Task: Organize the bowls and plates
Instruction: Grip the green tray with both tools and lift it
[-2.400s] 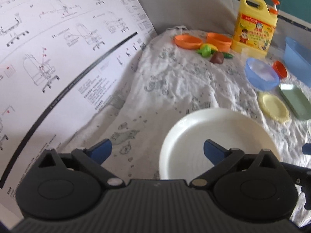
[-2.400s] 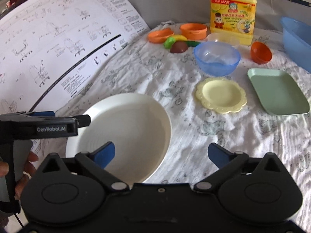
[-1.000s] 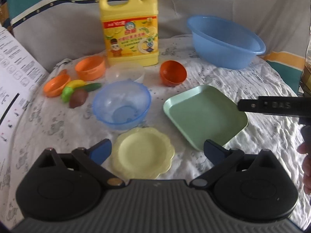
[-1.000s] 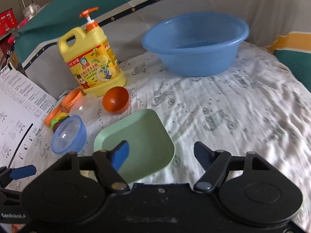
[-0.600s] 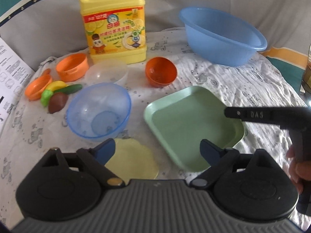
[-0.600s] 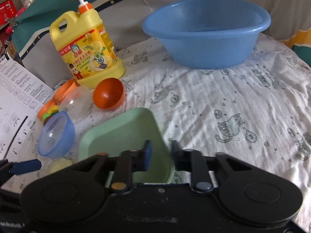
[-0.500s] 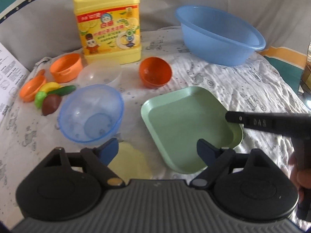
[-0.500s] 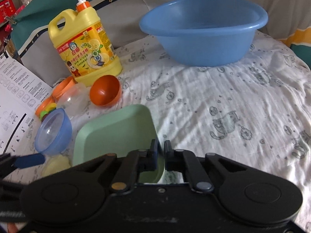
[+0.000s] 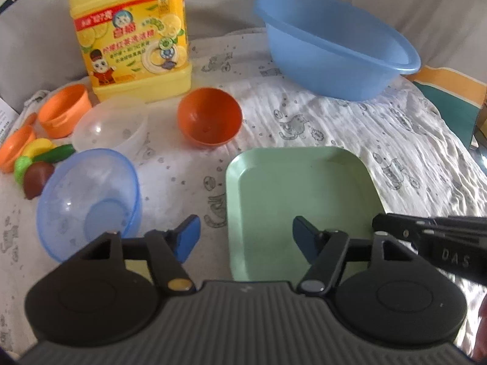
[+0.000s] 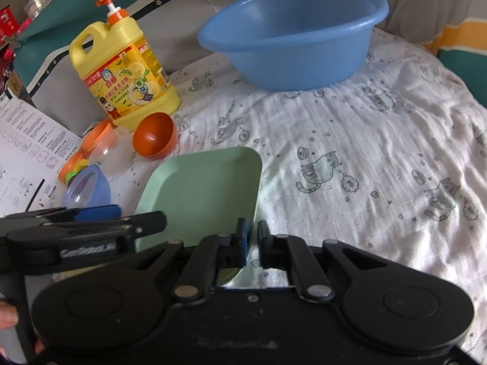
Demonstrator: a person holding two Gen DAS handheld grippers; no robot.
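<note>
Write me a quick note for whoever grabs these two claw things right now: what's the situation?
Right claw: shut on the green plate, at its right rim.
Left claw: open, jaws just closing, the plate's left edge between them, unpinched.
Blue bowl, orange bowl, clear bowl: separate on the cloth.
Done: nothing stacked. Left: probably lift the plate, then group the rest.

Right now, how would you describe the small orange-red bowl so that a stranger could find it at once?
Find the big yellow soap bottle at the back of the cloth. Just in front of it, toward the blue basin, the small bowl sits tilted. It alone is solid dark orange-red: the bowl beside it is clear, and the nearer one pale blue.
</note>
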